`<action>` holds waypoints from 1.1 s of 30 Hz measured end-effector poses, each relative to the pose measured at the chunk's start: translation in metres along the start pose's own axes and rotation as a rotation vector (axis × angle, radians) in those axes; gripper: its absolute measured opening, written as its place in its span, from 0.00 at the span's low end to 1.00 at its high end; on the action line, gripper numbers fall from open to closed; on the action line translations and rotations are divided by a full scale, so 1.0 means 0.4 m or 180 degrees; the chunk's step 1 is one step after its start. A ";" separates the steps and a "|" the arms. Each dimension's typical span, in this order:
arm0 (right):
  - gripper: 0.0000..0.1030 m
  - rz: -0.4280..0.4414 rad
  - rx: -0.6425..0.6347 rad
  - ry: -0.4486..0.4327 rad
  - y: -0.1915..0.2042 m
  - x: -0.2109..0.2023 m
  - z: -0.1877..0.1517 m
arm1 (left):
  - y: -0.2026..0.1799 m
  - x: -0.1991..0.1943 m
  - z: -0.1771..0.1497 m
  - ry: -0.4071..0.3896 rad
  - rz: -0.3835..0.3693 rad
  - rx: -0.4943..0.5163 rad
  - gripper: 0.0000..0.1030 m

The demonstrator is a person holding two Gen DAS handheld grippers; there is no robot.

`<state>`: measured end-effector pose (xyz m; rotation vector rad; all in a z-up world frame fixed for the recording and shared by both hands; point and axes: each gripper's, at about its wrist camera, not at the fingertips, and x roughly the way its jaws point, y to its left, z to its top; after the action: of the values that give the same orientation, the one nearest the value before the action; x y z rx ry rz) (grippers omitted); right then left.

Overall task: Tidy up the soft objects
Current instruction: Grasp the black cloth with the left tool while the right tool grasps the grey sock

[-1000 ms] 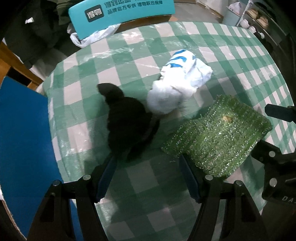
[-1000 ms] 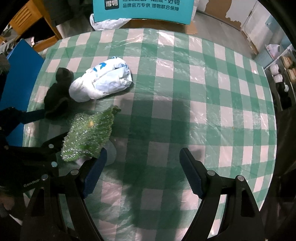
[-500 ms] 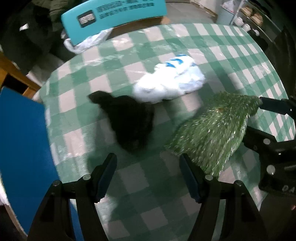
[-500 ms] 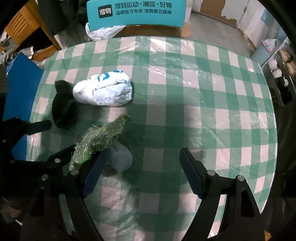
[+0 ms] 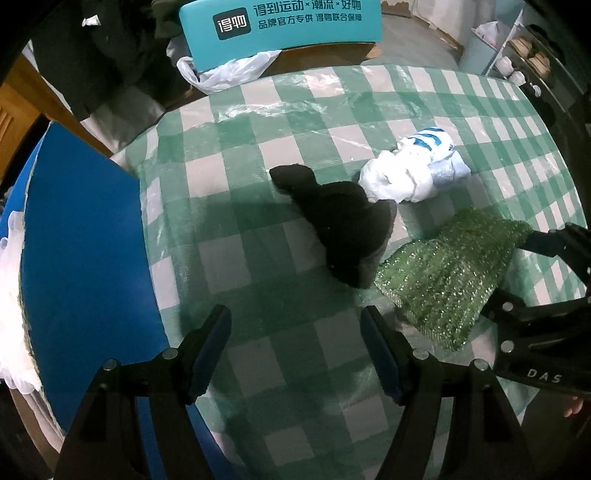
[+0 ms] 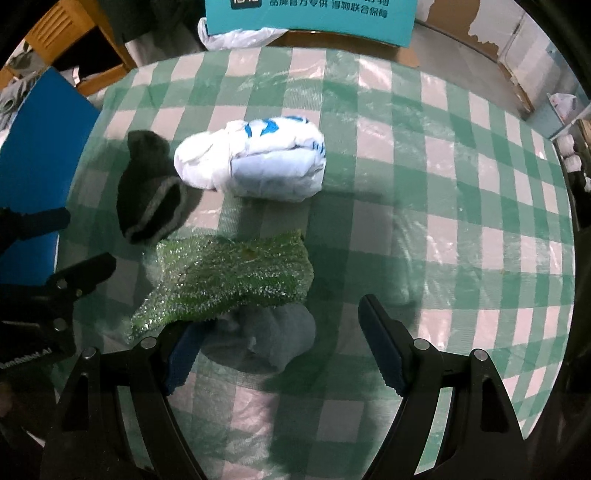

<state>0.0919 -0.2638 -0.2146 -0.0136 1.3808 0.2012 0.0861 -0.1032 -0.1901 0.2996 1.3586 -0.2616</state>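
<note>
A black knitted hat (image 5: 343,221) (image 6: 151,195), a white and blue cloth bundle (image 5: 413,171) (image 6: 255,158) and a glittery green cloth (image 5: 450,280) (image 6: 236,280) lie close together on the green checked table (image 5: 258,258) (image 6: 443,206). A pale grey cloth (image 6: 277,339) lies partly under the green cloth's near edge. My left gripper (image 5: 295,354) is open and empty, just short of the hat. My right gripper (image 6: 284,354) is open, its jaws standing either side of the grey cloth and the green cloth's near edge.
A blue board (image 5: 81,258) (image 6: 33,140) lies along the table's left edge. A teal box with white print (image 5: 280,29) (image 6: 310,14) and a white plastic bag (image 5: 221,70) sit beyond the far edge. Shelves (image 5: 524,59) stand at the far right.
Both grippers drew back from the objects and stayed open. The green cloth, raised and bunched half a second ago, now lies spread flat, and a grey cloth shows beneath it.
</note>
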 end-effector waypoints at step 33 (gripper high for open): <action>0.25 -0.0257 0.0322 -0.0027 -0.183 -0.035 -0.045 | -0.038 0.055 0.131 -0.0125 -0.0065 -0.0158 0.79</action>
<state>0.0830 -0.3399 -0.2124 0.0156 1.3779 0.0639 0.1328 -0.1363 -0.2031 0.2382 1.3280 -0.2492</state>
